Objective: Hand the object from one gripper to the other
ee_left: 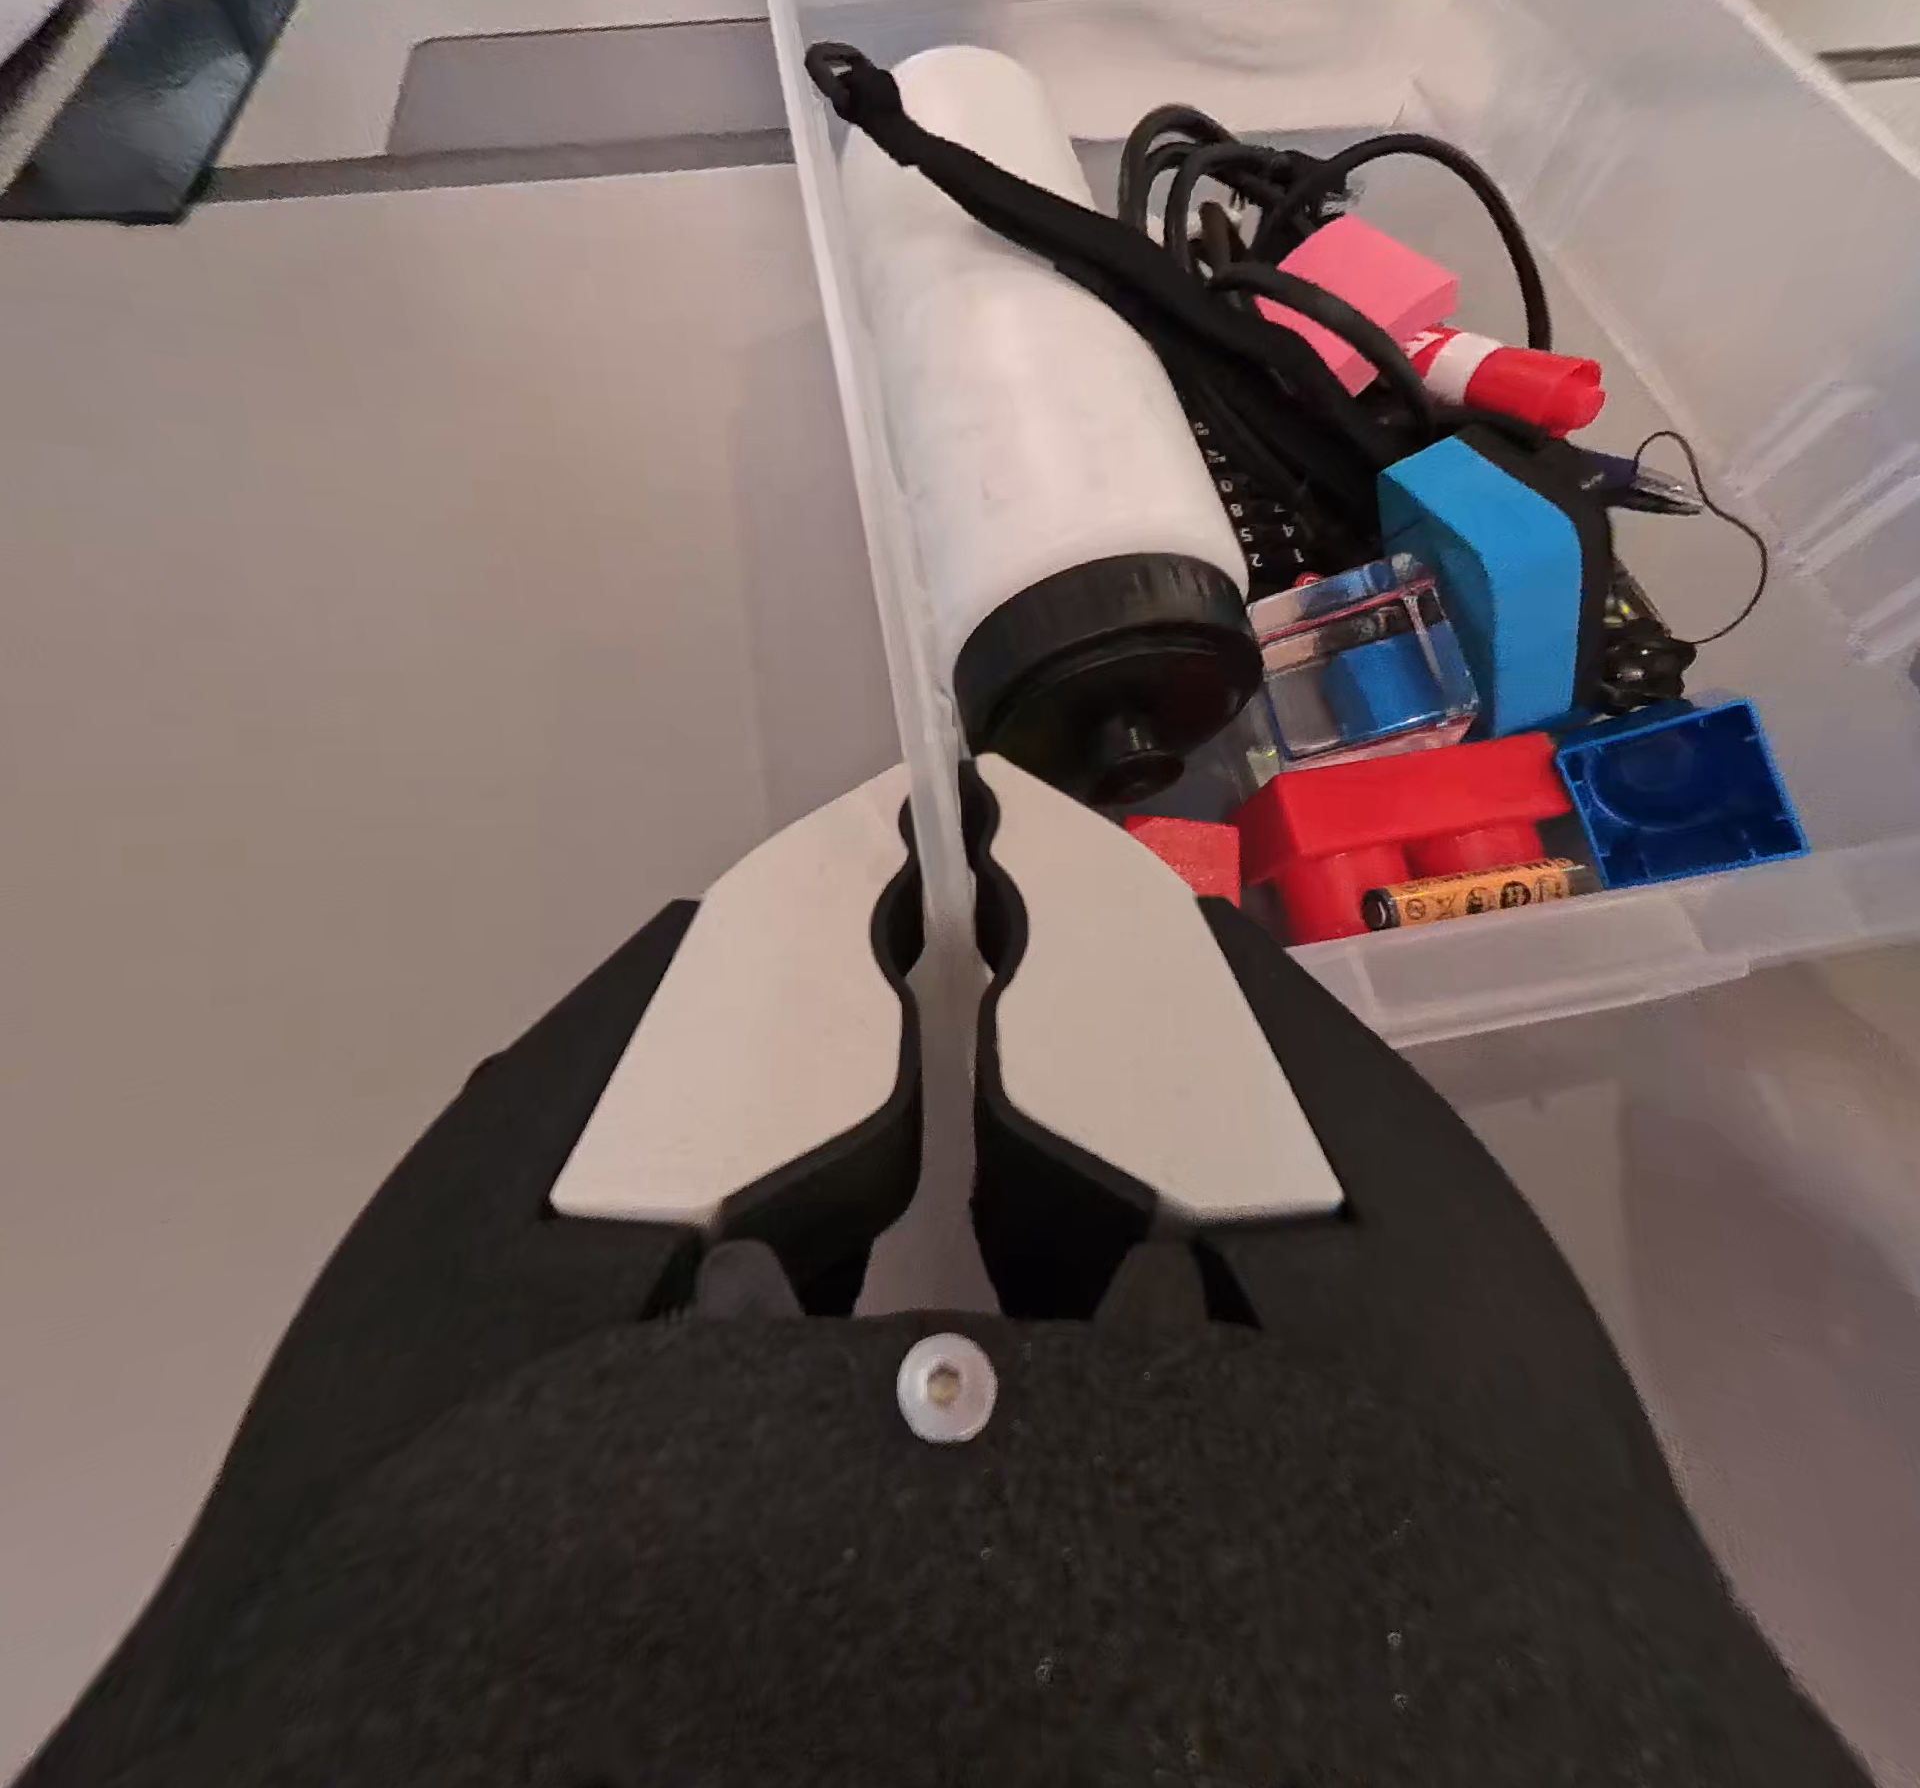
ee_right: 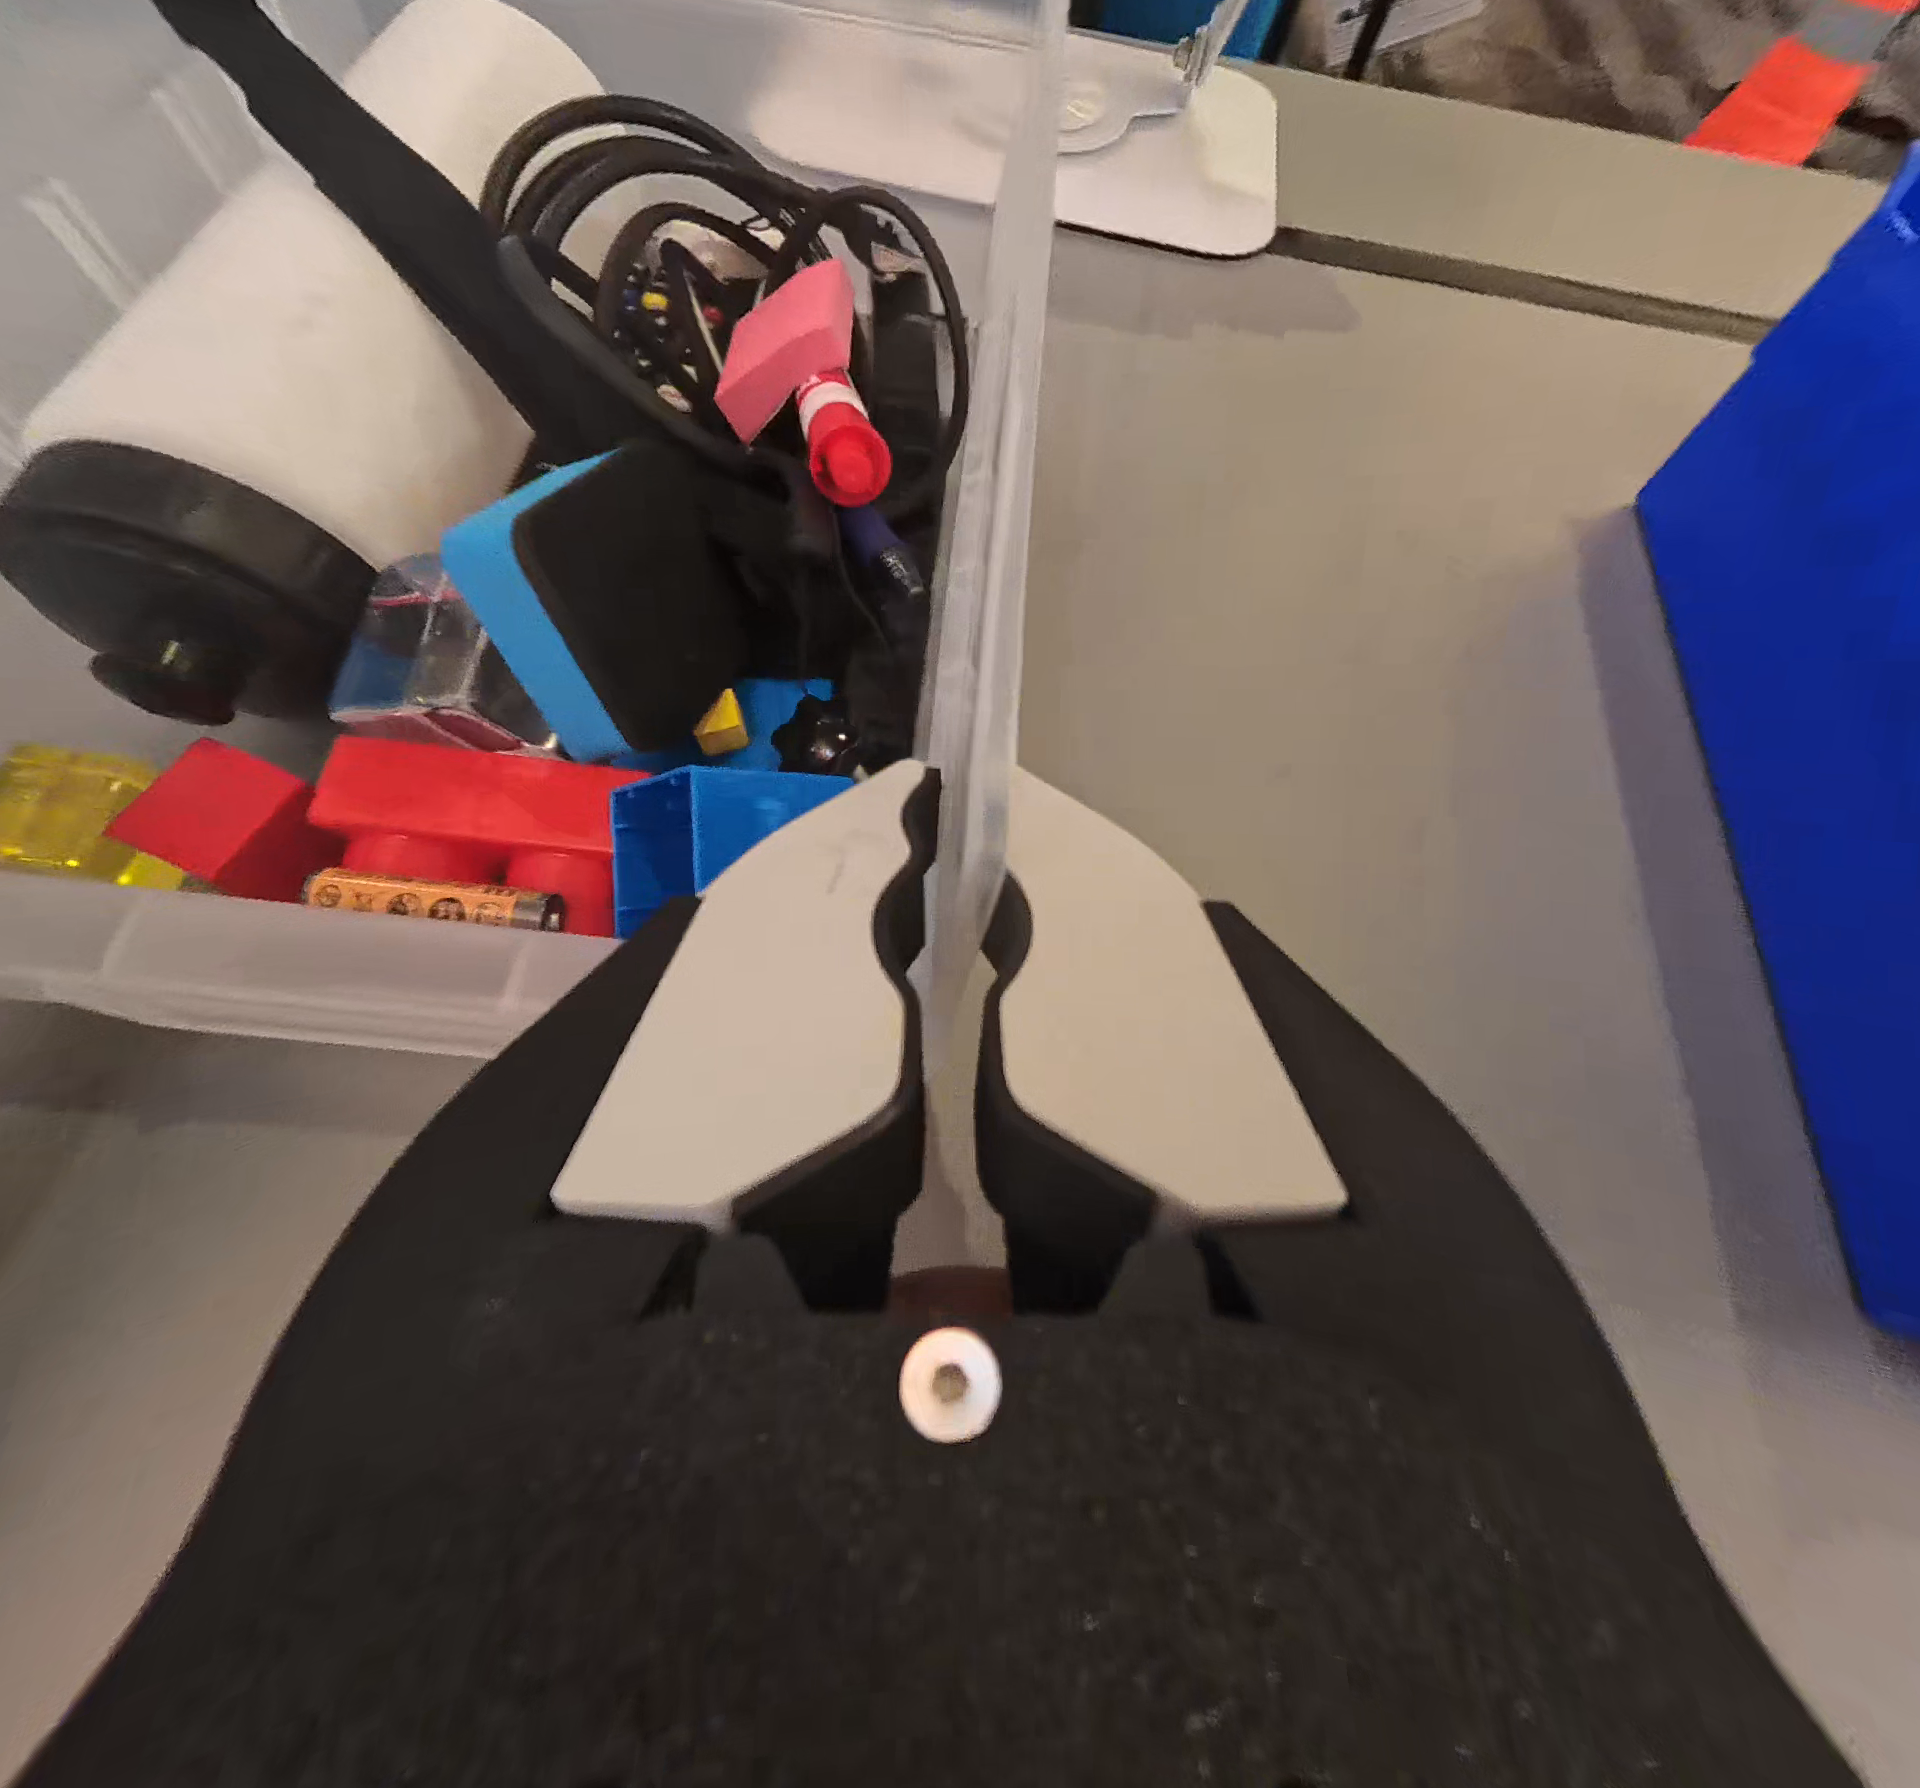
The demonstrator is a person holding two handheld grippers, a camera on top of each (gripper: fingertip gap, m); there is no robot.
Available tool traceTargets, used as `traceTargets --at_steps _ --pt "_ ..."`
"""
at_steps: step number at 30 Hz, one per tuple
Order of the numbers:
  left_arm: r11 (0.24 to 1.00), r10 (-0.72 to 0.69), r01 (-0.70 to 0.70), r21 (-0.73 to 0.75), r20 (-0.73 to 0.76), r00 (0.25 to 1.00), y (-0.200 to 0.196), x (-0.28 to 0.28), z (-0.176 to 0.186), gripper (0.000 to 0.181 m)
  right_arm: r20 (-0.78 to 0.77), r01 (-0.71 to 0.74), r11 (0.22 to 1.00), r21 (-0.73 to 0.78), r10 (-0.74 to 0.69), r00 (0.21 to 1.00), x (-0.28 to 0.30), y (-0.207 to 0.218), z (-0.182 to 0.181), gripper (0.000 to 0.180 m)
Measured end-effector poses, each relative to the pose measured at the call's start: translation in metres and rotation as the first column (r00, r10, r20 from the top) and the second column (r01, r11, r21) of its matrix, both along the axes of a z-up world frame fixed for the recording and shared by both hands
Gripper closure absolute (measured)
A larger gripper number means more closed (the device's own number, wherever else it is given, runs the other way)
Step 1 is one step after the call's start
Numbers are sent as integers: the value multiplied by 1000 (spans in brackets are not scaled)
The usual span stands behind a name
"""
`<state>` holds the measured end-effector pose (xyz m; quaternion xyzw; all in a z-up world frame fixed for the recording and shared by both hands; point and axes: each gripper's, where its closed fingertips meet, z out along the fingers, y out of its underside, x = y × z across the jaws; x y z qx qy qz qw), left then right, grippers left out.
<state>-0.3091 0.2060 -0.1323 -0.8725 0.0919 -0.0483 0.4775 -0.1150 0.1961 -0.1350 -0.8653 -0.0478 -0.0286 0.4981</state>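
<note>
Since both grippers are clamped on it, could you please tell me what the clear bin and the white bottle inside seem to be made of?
The clear bin looks like thin translucent plastic with a frosted finish: its contents show blurred through the walls. The white bottle seems matte coated, metal or plastic, I cannot tell which; its black cap looks like ribbed plastic.

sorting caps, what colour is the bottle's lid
Black, on the white bottle's lid; right wrist view shows it best.

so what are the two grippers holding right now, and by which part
Both hold the clear plastic bin: the left gripper is shut on its left side wall, the right gripper on its right side wall.
</note>
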Motion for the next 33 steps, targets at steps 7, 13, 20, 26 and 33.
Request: traceTargets --at_steps 7,13,20,26,33 --pt "998 42 -41 53 -23 999 0 -89 31 179 -32 -35 998 57 37 999 -89 -2 18 175" --pt "997 77 -76 32 -49 996 5 -172 19 178 -42 -64 997 37 66 997 -172 6 5 174" --pt "993 119 -120 -4 151 981 13 -206 5 176 -108 -190 980 54 194 975 -210 5 3 169" --pt "957 154 -207 205 246 957 -5 -224 54 151 -128 -523 852 11 520 845 -195 -47 21 133" --pt "905 67 -219 365 388 919 -31 -210 91 134 -32 -419 896 147 428 903 -25 -60 34 124"
